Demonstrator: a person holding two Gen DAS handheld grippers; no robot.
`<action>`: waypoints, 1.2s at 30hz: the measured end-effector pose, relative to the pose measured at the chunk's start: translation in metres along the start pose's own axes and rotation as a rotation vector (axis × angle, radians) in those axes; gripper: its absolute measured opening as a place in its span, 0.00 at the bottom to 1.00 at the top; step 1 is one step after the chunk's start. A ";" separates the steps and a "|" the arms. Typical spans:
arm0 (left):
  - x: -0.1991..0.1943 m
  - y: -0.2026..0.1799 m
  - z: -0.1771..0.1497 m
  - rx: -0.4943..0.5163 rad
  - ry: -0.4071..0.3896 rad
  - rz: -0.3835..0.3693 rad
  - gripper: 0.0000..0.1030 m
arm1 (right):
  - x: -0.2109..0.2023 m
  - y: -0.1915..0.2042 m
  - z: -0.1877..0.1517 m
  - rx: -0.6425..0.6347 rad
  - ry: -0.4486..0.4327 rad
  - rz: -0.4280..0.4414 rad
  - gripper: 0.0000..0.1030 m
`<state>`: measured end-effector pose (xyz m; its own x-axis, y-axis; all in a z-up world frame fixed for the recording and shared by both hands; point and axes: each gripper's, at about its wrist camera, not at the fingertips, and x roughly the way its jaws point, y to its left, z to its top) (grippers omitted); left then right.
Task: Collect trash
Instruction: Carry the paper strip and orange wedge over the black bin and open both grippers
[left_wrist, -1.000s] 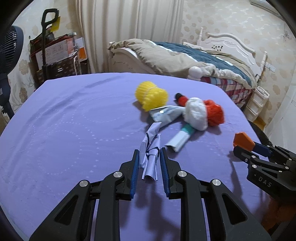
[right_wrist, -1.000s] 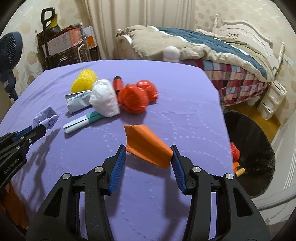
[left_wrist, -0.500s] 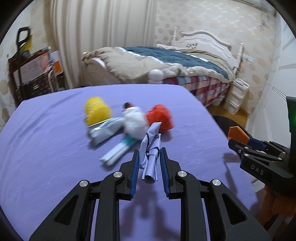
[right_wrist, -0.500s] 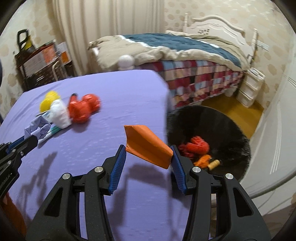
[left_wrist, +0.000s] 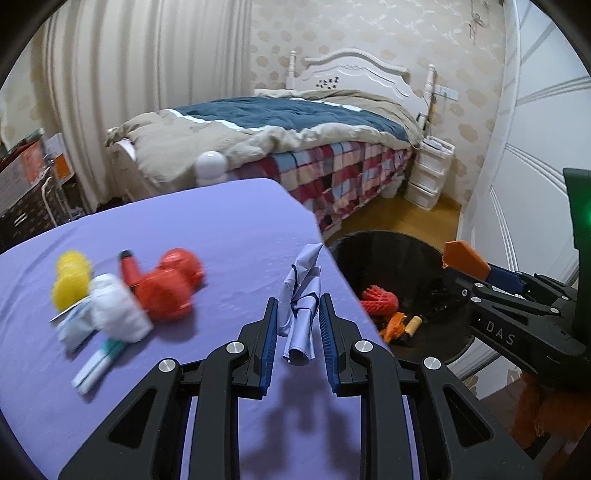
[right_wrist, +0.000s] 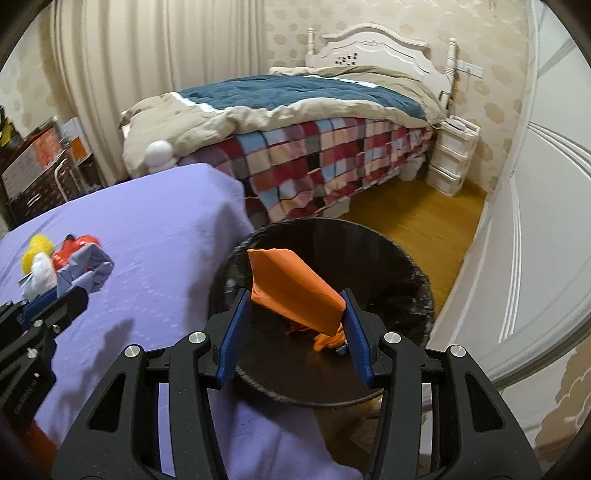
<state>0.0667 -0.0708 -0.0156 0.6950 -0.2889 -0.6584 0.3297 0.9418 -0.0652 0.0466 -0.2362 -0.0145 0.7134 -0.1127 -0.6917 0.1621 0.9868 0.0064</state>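
- The purple table (left_wrist: 184, 229) ends in a rounded corner at its right side, and the black trash bin (right_wrist: 388, 258) stands on the wooden floor (right_wrist: 413, 214) just beside that edge, lower than the tabletop.
- Between the bin and the patchwork-covered bed (right_wrist: 332, 155) lies a strip of bare floor; a white panelled wall (right_wrist: 535, 221) curves close along the bin's far right.
- Inside the bin, seen from the left wrist view, lie a red bristly ball (left_wrist: 378, 301), an orange scrap (left_wrist: 393, 325) and a small yellowish piece too blurred to name.
- On the table, well left of the edge, sits a cluster of litter: a yellow ball (left_wrist: 70, 284), a white wad (left_wrist: 118, 314), red balls (left_wrist: 168, 288) and a white-and-teal tube (left_wrist: 98, 362) (all blurred).
- The right gripper (right_wrist: 295, 325) hangs over the bin's mouth, its blue pads pressed onto the orange folded paper (right_wrist: 291, 288), which juts up and forward between them.
- The left gripper (left_wrist: 297, 325) is over the table near the right edge, fingers drawn close on the lavender crumpled paper (left_wrist: 301, 302), which stands upright between the pads.
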 end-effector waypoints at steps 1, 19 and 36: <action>0.005 -0.003 0.002 0.004 0.004 -0.002 0.23 | 0.003 -0.005 0.001 0.008 0.000 -0.004 0.46; 0.060 -0.057 0.029 0.086 0.045 -0.026 0.23 | 0.047 -0.049 0.011 0.068 0.041 -0.032 0.46; 0.072 -0.068 0.035 0.096 0.039 -0.013 0.51 | 0.061 -0.066 0.010 0.099 0.051 -0.049 0.60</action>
<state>0.1167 -0.1615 -0.0321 0.6655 -0.2925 -0.6867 0.3998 0.9166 -0.0030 0.0868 -0.3097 -0.0499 0.6677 -0.1516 -0.7288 0.2641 0.9636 0.0414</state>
